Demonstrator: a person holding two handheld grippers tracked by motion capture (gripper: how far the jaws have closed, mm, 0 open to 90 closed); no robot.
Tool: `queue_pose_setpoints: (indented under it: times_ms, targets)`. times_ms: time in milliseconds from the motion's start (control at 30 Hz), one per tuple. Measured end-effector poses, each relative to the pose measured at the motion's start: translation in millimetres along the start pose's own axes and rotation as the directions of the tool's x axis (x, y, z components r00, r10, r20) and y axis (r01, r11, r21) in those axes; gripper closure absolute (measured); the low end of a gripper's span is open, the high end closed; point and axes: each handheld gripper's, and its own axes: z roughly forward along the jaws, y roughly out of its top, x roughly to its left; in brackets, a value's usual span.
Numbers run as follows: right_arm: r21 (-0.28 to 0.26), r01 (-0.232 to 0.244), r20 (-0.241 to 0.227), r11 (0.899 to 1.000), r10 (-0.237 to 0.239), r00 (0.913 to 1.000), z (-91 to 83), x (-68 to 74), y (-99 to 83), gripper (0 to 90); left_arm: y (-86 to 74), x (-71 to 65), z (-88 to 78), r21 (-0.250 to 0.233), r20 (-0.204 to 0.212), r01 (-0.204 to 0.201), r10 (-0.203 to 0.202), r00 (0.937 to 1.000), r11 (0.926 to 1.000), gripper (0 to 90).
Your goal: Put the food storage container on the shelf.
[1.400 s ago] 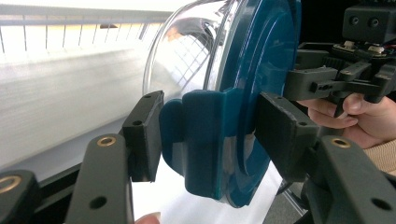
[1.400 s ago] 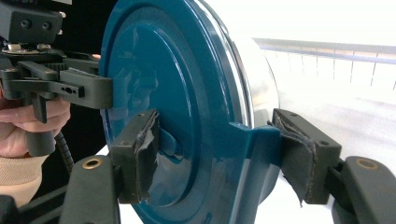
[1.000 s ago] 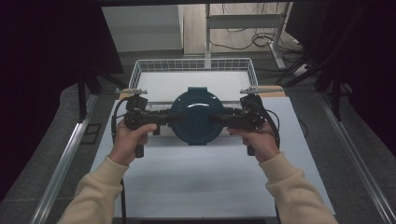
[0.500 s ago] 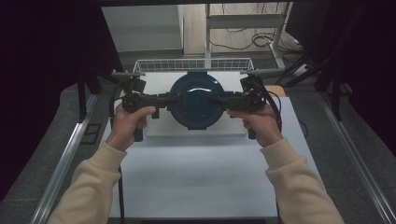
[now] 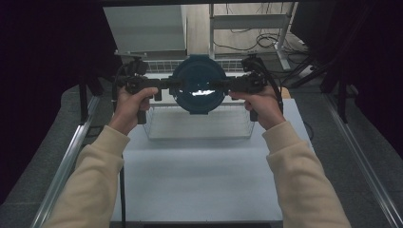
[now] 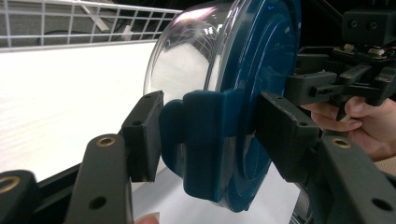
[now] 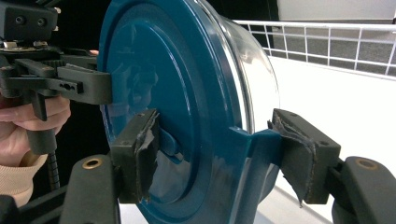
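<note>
A round glass container with a dark blue lid (image 5: 198,90) hangs in the air above the wire basket (image 5: 197,137), its lid turned toward the high view. My left gripper (image 5: 171,85) is shut on the lid's left side tab. My right gripper (image 5: 227,85) is shut on the opposite tab. In the left gripper view the gripper (image 6: 212,135) clamps the blue tab, with the glass bowl (image 6: 187,60) bulging toward the basket. In the right gripper view the gripper (image 7: 219,158) pinches the lid (image 7: 159,70) at its rim tab.
The white wire basket stands at the far half of the white table (image 5: 199,180); its mesh wall (image 6: 93,18) shows behind the bowl. Metal rails (image 5: 71,156) run along both table sides. Shelving and cables (image 5: 247,28) lie beyond the far edge.
Both grippers have raised the container together, up and farther from the person, above the basket. Their hold on the lid tabs is unchanged.
</note>
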Motion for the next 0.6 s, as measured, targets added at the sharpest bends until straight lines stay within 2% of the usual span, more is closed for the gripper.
queue_pose_setpoints:
  times_ms: [333, 600]
  targets:
    - [0.013, -0.022, 0.006, 1.000, 0.022, 0.9997, 16.9, -14.8, 17.0, 34.0, 16.9, 22.9, 9.8, 0.001, 0.002, 0.028, -0.028, 0.9996, 0.9996, 42.5]
    - [0.055, -0.070, 0.011, 0.996, 0.070, 0.9975, 34.2, -33.5, 20.3, 33.9, 18.1, 44.4, 25.4, 0.021, 0.005, 0.088, -0.088, 0.9961, 0.9959, 42.0]
